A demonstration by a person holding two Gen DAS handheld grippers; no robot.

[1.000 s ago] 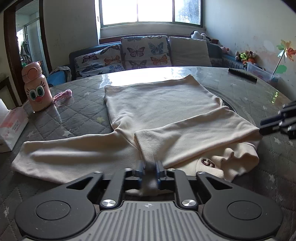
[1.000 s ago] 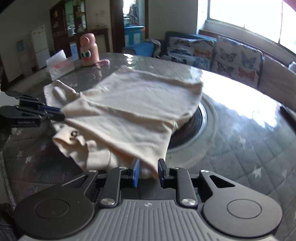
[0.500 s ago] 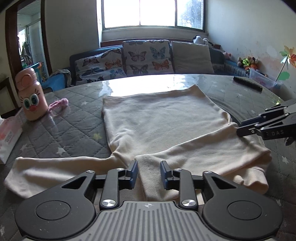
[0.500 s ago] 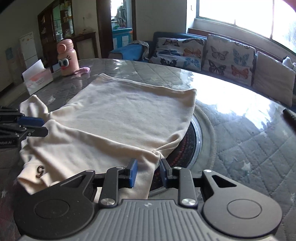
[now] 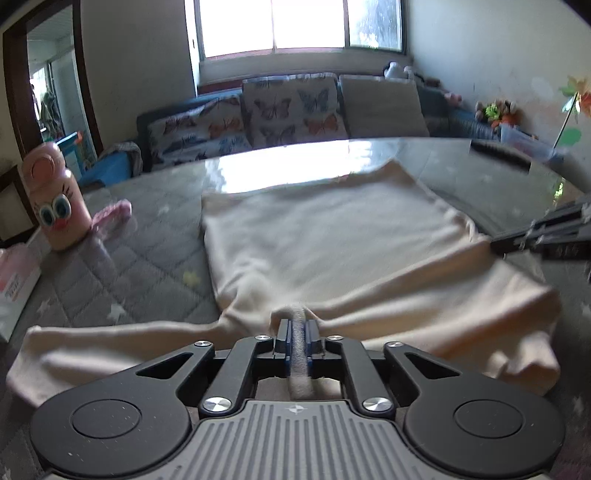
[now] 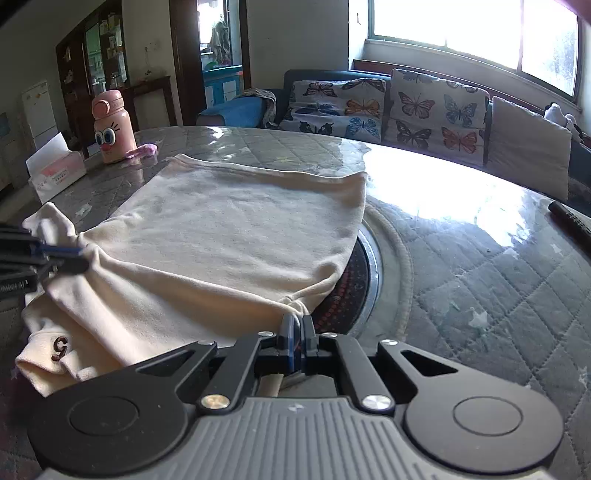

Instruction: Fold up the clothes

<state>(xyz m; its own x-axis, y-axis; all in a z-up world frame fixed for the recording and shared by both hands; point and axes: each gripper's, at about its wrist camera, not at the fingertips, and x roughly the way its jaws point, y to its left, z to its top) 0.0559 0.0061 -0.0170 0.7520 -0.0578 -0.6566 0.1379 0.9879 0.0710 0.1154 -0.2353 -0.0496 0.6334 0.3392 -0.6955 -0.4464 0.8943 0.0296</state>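
Sunlit and cluttered, the living room has a wide window (image 5: pixel 301 26) on the far wall and, beneath it, a sofa (image 6: pixel 424 107) lined with butterfly-print cushions. Nearer, a big round table (image 6: pixel 491 266) under a grey quilted, star-dotted cover fills most of both views, its glossy top throwing back the window's glare.

On the table lies the cream garment (image 6: pixel 236 236), a long-sleeved top by the look of it. Its body is spread flat toward the far side, one sleeve trails off to the left along the near edge, and the near right part is folded over itself (a small dark figure, something like a 5 or 6, shows on the bunched cloth at the near corner). Its right edge overlaps a dark round inset in the table.

At the far left stand a pink cartoon-faced bottle (image 5: pixel 55 199) with a pink scrap of cloth just beside it, and a tissue box (image 6: pixel 55 171) nearer the table's edge. A dark, slim object (image 6: pixel 570 219) lies at the far right; I cannot tell what it is.

The left gripper (image 5: pixel 298 326) has a rolled ridge of the garment's near edge pinched between its pads, the jaws closing on it. The right gripper (image 6: pixel 295 326) is clamped tight on a gathered corner of the garment's right side, just beside the inset.
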